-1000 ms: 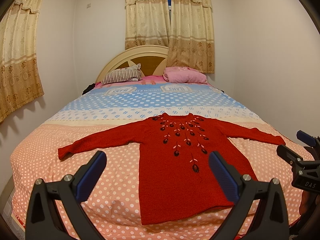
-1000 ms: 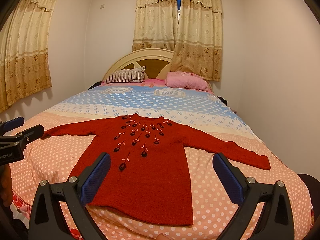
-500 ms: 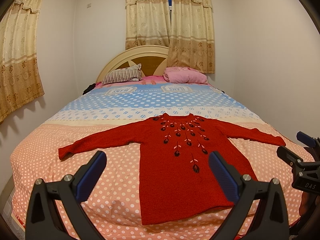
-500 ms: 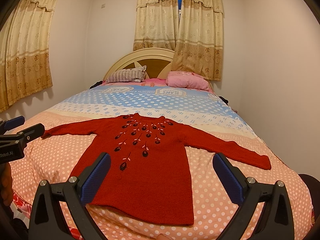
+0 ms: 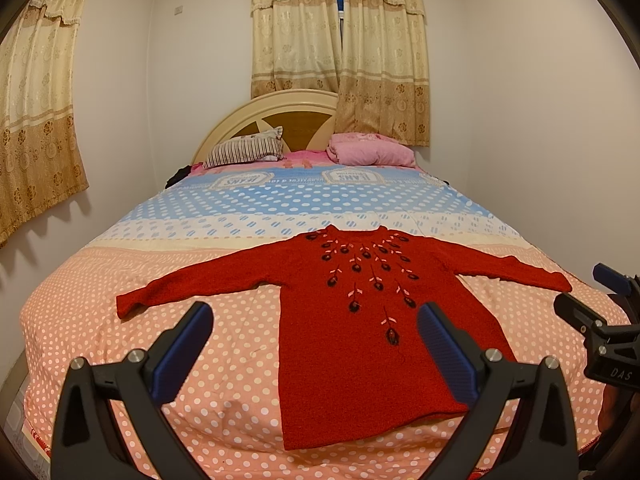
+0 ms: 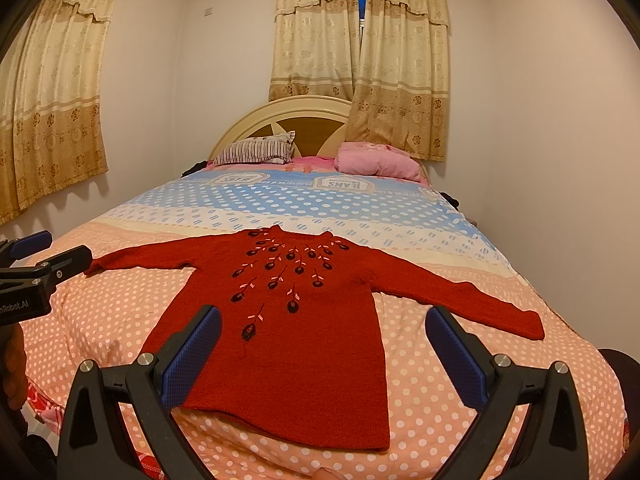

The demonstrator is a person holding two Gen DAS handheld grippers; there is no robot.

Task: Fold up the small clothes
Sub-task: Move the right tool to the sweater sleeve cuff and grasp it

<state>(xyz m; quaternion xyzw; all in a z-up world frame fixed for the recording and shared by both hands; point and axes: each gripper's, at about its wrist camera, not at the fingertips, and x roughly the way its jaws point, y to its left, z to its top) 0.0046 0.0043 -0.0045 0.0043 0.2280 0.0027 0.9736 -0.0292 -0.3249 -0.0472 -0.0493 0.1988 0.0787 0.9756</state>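
Unfolded red sweater (image 5: 360, 344) (sleeves outspread)

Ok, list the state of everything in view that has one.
Sweater: unfolded, flat on the bed, both sleeves spread out.
Left gripper: open, empty, above the bed.
Right gripper: open, empty, above the bed.
Curtains: nearly drawn, narrow gap.
Bed: made, spotted cover on.

Red sweater (image 5: 360, 340): coarse matt knit with embroidered flowers. Bedspread (image 5: 240, 216): smooth printed dotted cloth; headboard (image 6: 304, 114): glossy cream frame, wood-look panels. Left gripper (image 5: 316, 344) and right gripper (image 6: 322, 350): matt black plastic, textured blue pads (image 6: 192, 360), shiny metal screws.
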